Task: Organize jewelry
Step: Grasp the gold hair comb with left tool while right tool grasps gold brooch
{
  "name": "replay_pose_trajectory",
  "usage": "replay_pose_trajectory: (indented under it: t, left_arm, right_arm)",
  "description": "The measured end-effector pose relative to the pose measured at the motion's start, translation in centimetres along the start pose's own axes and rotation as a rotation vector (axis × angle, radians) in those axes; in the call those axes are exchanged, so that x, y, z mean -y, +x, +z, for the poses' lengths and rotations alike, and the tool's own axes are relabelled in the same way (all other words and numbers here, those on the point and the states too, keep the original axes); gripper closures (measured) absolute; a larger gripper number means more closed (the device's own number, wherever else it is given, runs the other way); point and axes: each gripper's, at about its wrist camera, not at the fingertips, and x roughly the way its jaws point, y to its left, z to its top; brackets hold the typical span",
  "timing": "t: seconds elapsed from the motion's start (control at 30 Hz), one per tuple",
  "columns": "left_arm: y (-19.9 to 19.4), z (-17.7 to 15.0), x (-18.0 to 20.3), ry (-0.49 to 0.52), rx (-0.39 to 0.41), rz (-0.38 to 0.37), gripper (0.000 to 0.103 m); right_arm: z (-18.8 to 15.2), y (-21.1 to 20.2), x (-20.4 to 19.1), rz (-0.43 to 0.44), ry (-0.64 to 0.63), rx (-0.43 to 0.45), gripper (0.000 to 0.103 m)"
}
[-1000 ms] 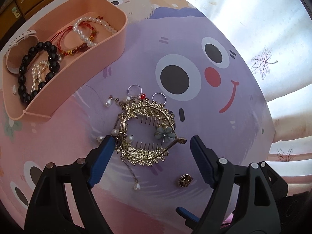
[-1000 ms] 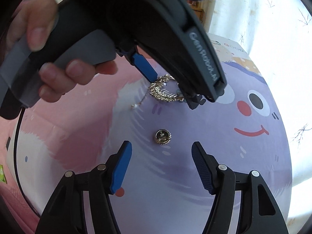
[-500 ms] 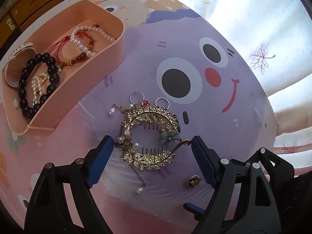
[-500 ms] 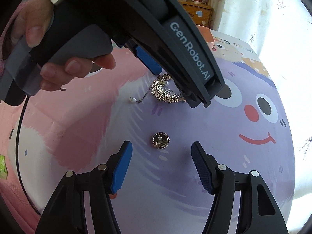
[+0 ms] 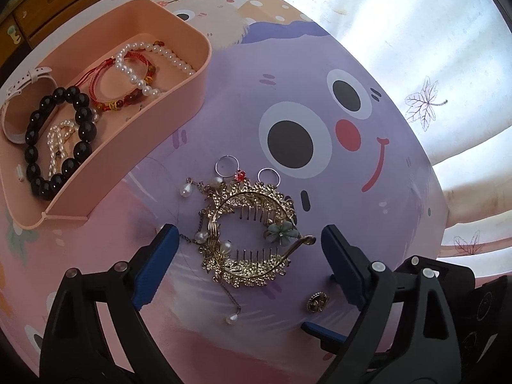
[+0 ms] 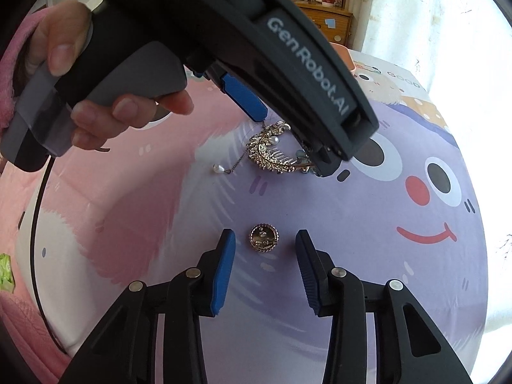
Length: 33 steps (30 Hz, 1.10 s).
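A gold filigree hair comb [image 5: 246, 240] with pearls and a pale green flower lies on the cartoon mat; it also shows in the right wrist view [image 6: 272, 156]. My left gripper [image 5: 246, 252] is open, its blue fingers on either side of the comb, just above it. A small round gold brooch [image 6: 264, 238] lies on the mat; in the left wrist view the brooch [image 5: 316, 301] is near the right finger. My right gripper [image 6: 264, 256] is open, half closed in, with the brooch between its fingertips. Two silver rings [image 5: 227, 166] lie beyond the comb.
A pink tray [image 5: 192, 96] at the left holds a black bead bracelet [image 5: 57, 140], pearl strands [image 5: 150, 60], a red cord bracelet and a white strap. A white curtain [image 5: 416, 48] hangs past the mat's far edge. Wooden drawers [image 5: 48, 3] stand behind.
My right gripper has moved forward over the brooch and its fingers have narrowed around it. My left gripper has shifted slightly over the comb, still open.
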Motion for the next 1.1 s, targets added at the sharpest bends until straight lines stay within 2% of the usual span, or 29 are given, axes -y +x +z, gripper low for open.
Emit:
replay_pose_trajectory:
  t: [0.23,0.43,0.57,0.63,0.67,0.77,0.83,0.87,1.1]
  left_arm:
    - [0.0,-0.4,0.2,0.031,0.020,-0.006,0.014]
    - [0.5,-0.8,1.7,0.103,0.014,0.023,0.014]
    - [0.9,-1.1,2.7,0.163,0.034,0.070,0.014]
    - [0.9,-1.2,3.1,0.182,0.060,0.111,0.026]
    - [0.9,-1.2,3.2,0.193,0.072,0.130,0.028]
    - [0.9,-1.3,3.4,0.206,0.077,0.142,0.029]
    - [0.9,-1.4,3.3,0.204,0.083,0.138,0.030]
    - [0.7,-1.5,3.2,0.204,0.090,0.136,0.034]
    - [0.3,-2.1,2.9,0.205,0.110,0.161,0.034]
  right_arm:
    - [0.2,0.1,0.3,-0.005,0.002,0.001,0.069]
    - [0.2,0.1,0.3,-0.008,-0.005,0.001,0.070]
    - [0.2,0.0,0.2,-0.008,-0.004,0.003,0.071]
    - [0.1,-0.2,-0.2,-0.010,-0.004,0.004,0.073]
    - [0.1,-0.2,-0.2,-0.011,-0.004,0.004,0.073]
    - [0.1,-0.2,-0.1,-0.013,-0.004,0.005,0.076]
    - [0.1,-0.3,0.0,-0.017,-0.007,0.006,0.083]
    - [0.1,-0.3,0.1,-0.013,-0.006,0.006,0.083]
    - [0.0,-0.3,0.4,-0.005,-0.023,0.003,0.084]
